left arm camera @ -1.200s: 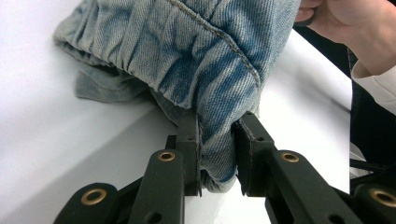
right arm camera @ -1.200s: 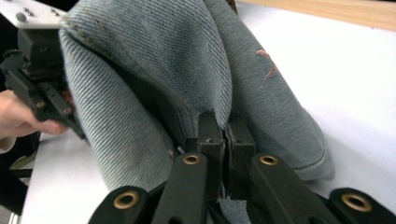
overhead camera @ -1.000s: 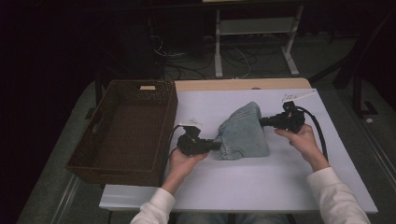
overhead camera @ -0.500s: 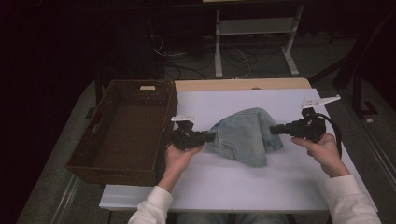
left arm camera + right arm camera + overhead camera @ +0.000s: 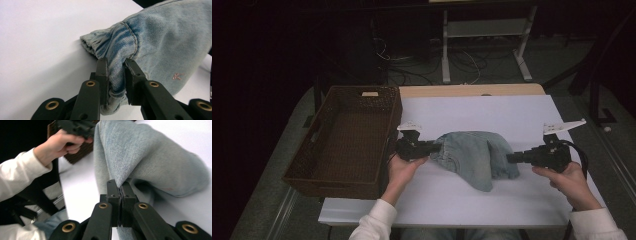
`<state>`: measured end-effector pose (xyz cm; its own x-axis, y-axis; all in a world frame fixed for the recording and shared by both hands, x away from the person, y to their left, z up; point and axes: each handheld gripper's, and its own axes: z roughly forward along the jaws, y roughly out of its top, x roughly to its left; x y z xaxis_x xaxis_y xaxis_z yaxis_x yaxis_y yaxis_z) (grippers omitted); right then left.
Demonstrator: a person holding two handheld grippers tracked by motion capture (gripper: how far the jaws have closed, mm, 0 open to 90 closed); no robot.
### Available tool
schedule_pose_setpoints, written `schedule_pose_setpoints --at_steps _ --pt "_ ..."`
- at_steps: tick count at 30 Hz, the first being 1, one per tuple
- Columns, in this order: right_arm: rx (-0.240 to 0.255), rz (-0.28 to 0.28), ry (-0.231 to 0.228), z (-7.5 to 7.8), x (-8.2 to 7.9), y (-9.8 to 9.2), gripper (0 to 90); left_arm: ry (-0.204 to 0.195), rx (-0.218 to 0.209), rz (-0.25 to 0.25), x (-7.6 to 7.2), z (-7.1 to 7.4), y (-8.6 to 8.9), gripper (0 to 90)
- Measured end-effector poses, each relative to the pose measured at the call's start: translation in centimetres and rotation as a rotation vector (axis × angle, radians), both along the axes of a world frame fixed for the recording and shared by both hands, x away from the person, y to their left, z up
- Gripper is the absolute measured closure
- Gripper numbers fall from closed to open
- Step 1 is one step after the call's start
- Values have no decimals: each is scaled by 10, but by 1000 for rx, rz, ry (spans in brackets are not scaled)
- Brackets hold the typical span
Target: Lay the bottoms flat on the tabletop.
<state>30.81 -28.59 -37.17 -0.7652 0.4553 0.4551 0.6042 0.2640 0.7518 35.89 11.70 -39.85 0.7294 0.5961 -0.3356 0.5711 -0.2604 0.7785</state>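
Because the denim garment (image 5: pixel 474 156) hangs stretched between the two claws, its long axis runs left to right across the white desk (image 5: pixel 492 107), and the coming move turns on that line: the gathered, elasticated edge lies at the left end, the plainer hem at the right, with the middle sagging down to touch the desk. From the left claw (image 5: pixel 116 75) the cloth runs away rightward; its jaws are clamped on the bunched, stitched band, a thick fold keeping them a little apart. From the right claw (image 5: pixel 121 192) the cloth runs leftward toward the other hand; its jaws are pressed nearly together on a thin pinch of fabric. Neither hand is nearer, since each holds its own end. Just left of the left claw stands the wicker basket (image 5: pixel 324 165), so that claw has the shorter way to it. Counted: one garment, one basket, two claws, two hands.
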Motion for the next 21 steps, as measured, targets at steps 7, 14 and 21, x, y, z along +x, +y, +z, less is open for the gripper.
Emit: schedule_pose_setpoints --at_steps 7,14,21 --pt "5 83 29 -9 -14 20 881 9 9 5 2 -7 0 735" --pt "0 148 71 -25 -17 45 881 26 14 18 4 -15 1 725" --pt "-33 207 104 -37 -21 70 881 35 2 25 5 -21 3 712"
